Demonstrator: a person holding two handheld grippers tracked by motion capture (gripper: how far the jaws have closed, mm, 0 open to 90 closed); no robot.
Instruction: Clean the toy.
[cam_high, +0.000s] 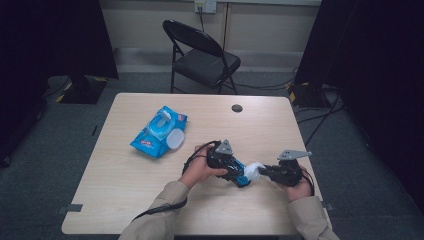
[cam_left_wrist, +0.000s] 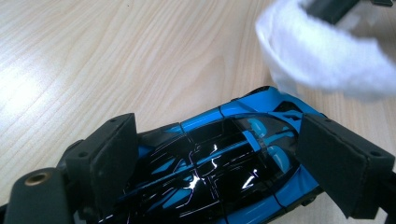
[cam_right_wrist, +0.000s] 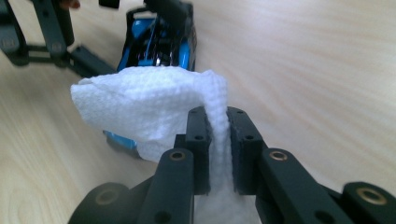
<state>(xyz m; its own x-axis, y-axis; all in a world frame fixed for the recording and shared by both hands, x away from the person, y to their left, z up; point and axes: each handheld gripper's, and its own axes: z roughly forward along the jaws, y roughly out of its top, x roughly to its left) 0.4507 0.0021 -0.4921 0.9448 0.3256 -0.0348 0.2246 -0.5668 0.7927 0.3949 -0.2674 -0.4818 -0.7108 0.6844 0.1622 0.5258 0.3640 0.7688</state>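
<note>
Near the table's front edge, right of centre, the small blue-and-black glossy toy car (cam_high: 239, 172) sits on the light wood table (cam_high: 125, 175). High view gives layout: left gripper (cam_high: 235, 172) and right gripper (cam_high: 262, 171) meet nose to nose over the car, blue flat wet-wipe pack (cam_high: 159, 131) with its white lid flipped open well apart at upper left, black folding chair (cam_high: 202, 56) beyond the table.

Left gripper view adds the grip detail: left gripper (cam_left_wrist: 219, 158) jaws wide, pads clamped on both flanks of the car (cam_left_wrist: 219, 163).

Right gripper view: right gripper (cam_right_wrist: 218, 144) jaws narrow, pinching a white textured wipe (cam_right_wrist: 149, 105) that bulges out ahead and rests against the car's end (cam_right_wrist: 161, 42).

Both forearms enter from the bottom edge, beige sleeves, hands angled inward toward each other, grippers held low and roughly level.
</note>
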